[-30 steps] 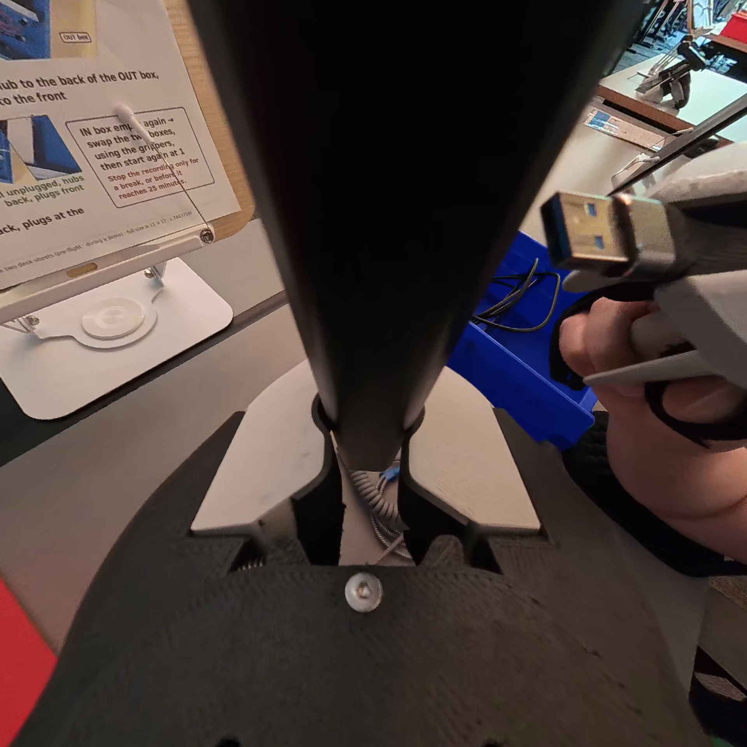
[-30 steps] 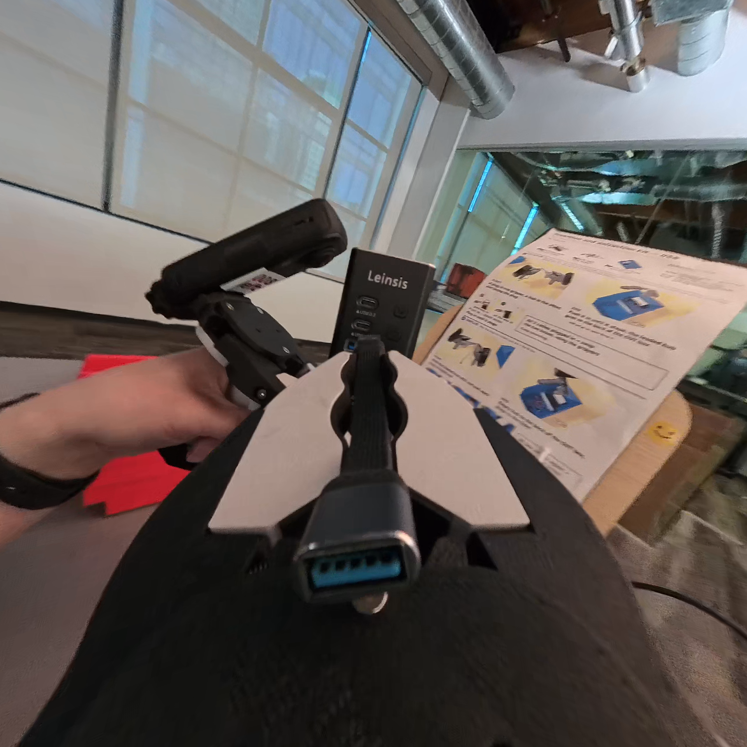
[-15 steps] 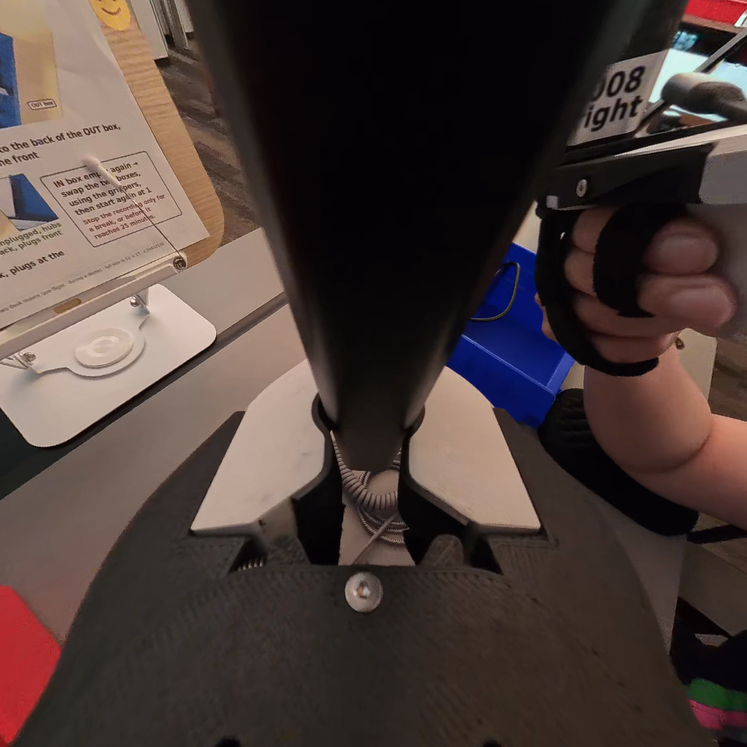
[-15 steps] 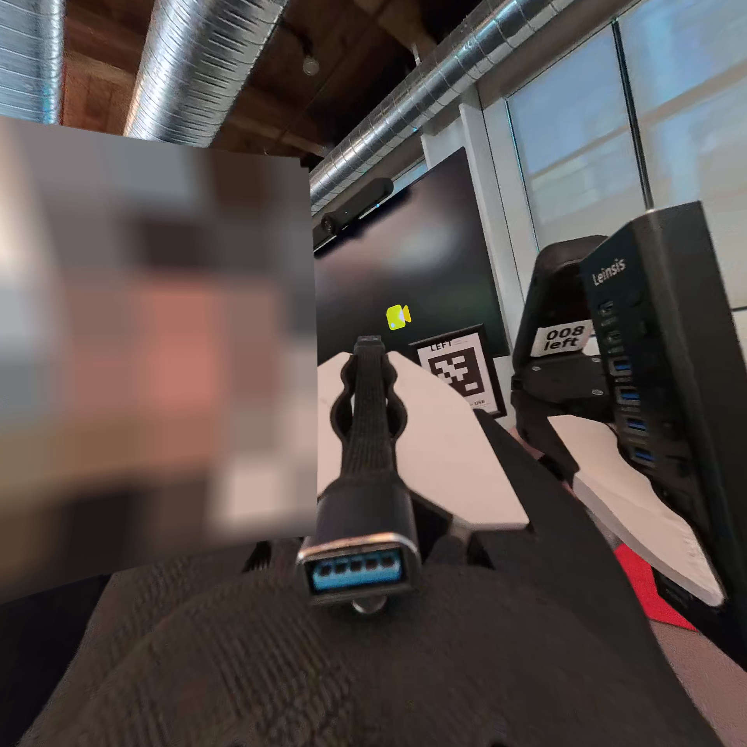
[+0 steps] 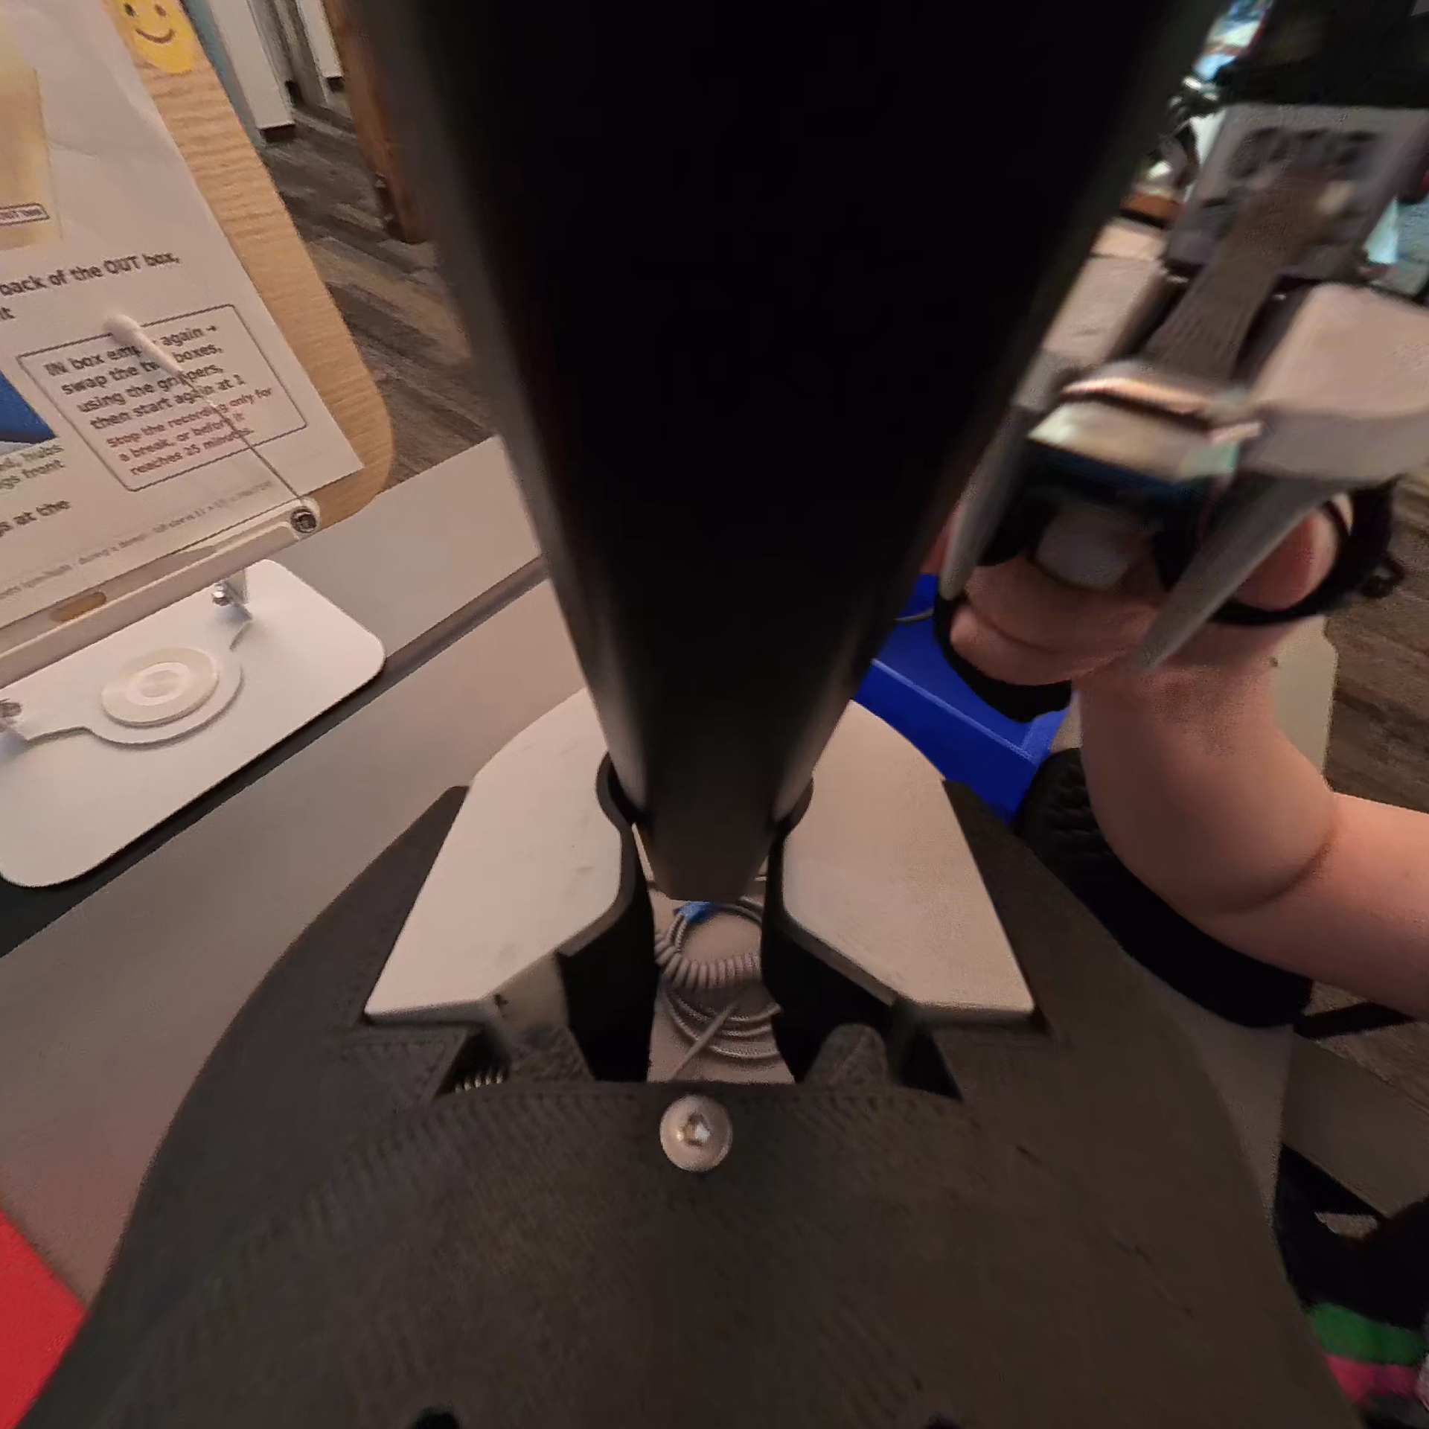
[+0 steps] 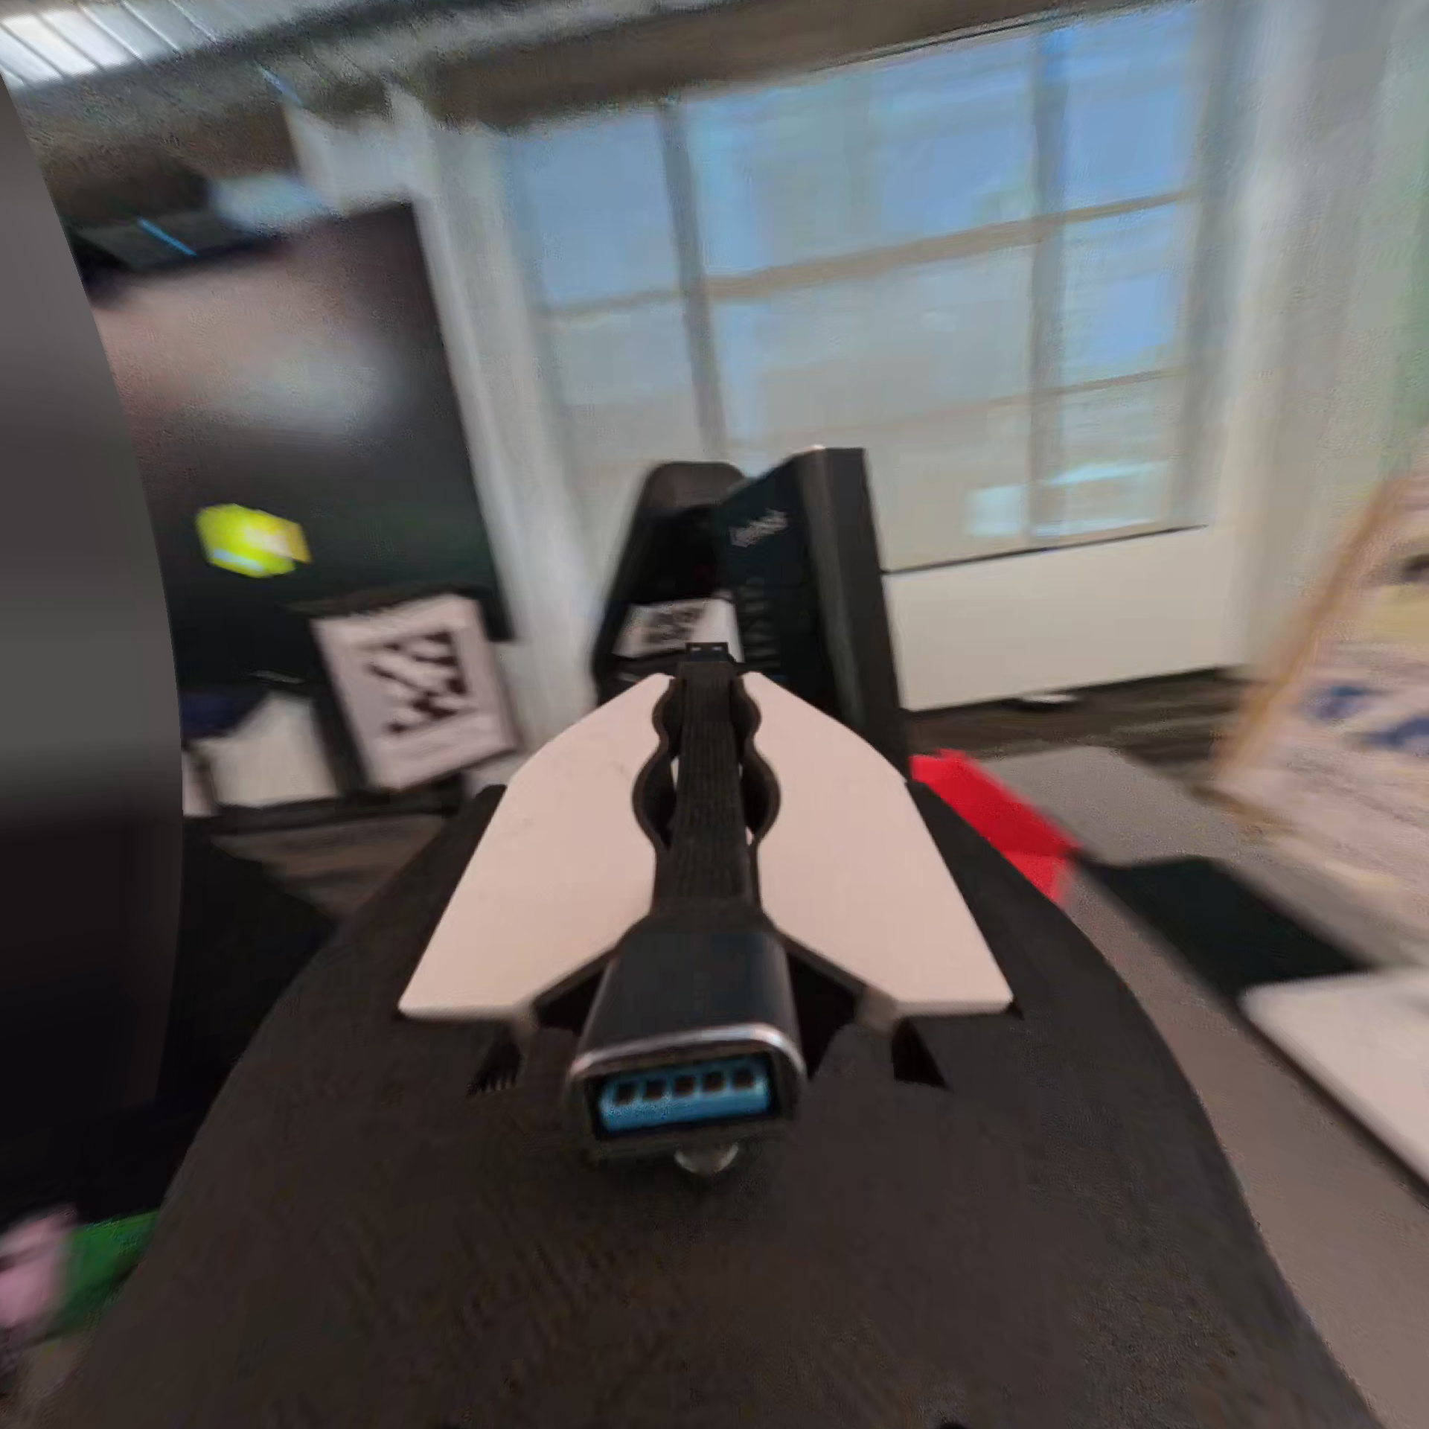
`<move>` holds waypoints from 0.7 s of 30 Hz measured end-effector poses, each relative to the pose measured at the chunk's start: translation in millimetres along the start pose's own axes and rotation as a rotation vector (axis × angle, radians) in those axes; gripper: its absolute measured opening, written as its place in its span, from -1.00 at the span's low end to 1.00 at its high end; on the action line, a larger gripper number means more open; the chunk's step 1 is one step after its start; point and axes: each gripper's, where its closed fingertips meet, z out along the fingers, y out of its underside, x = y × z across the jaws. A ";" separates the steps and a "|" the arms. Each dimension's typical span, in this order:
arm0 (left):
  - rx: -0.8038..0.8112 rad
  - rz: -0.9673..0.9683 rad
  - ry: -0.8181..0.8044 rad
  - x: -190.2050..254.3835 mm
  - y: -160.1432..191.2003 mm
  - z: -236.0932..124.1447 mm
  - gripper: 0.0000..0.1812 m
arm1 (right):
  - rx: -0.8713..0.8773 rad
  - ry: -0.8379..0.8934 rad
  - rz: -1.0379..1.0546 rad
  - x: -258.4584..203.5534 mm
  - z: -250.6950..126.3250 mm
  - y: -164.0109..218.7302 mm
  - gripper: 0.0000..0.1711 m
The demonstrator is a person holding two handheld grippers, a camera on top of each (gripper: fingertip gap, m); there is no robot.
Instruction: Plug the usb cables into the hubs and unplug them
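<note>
My left gripper is shut on a tall black USB hub that stands upright between its fingers and fills the middle of the left wrist view. My right gripper is shut on a black braided USB cable. The cable's blue socket end lies back toward the camera and its plug tip pokes out past the fingertips. The hub stands just beyond that tip, a little right, apart from it. In the left wrist view the right gripper is to the right of the hub, plug toward the camera.
An instruction sheet on a white stand is at the left. A blue bin sits behind the hub. A red box is on the grey table. A dark monitor and a marker card stand behind. The right wrist view is blurred. My right fingertips sit around 10 centimetres from my left ones.
The right gripper has swung round, so its plug now points toward the hub instead of away. The left gripper still holds the hub, turned slightly.
</note>
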 end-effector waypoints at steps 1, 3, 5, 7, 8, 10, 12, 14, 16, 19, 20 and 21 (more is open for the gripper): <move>0.001 -0.001 -0.023 -3.3 0.3 1.3 -0.67 | -0.029 0.107 -0.113 8.1 1.1 3.1 -0.85; 0.007 -0.009 -0.052 -8.6 0.6 4.0 -0.67 | -0.064 0.246 -0.305 13.0 2.5 3.9 -0.85; 0.014 -0.026 -0.057 -11.5 0.7 6.3 -0.67 | -0.092 0.318 -0.396 13.1 4.3 5.2 -0.85; 0.023 -0.037 -0.068 -14.0 0.5 8.1 -0.67 | -0.112 0.374 -0.446 15.5 5.7 7.6 -0.85; 0.022 -0.038 -0.082 -16.1 1.0 8.8 -0.67 | -0.147 0.384 -0.443 17.2 7.6 13.3 -0.85; 0.023 -0.033 -0.116 -21.0 1.4 9.4 -0.67 | -0.143 0.402 -0.422 19.5 10.0 16.6 -0.85; 0.034 -0.036 -0.124 -22.8 0.1 9.2 -0.67 | -0.118 0.450 -0.456 22.8 9.4 14.9 -0.85; 0.051 -0.038 -0.147 -26.1 -1.7 8.1 -0.67 | -0.144 0.478 -0.489 24.2 11.6 19.1 -0.85; 0.041 -0.002 -0.203 -30.8 -1.0 6.9 -0.67 | -0.110 0.487 -0.527 21.7 13.0 16.8 -0.85; 0.052 0.022 -0.237 -31.8 -3.1 6.5 -0.67 | -0.107 0.512 -0.559 22.9 12.7 16.9 -0.85; 0.054 0.031 -0.249 -32.7 -3.7 6.3 -0.67 | -0.107 0.517 -0.559 23.2 12.5 17.0 -0.85; 0.049 0.048 -0.280 -35.3 -3.6 5.7 -0.67 | -0.108 0.522 -0.554 23.9 12.6 17.7 -0.85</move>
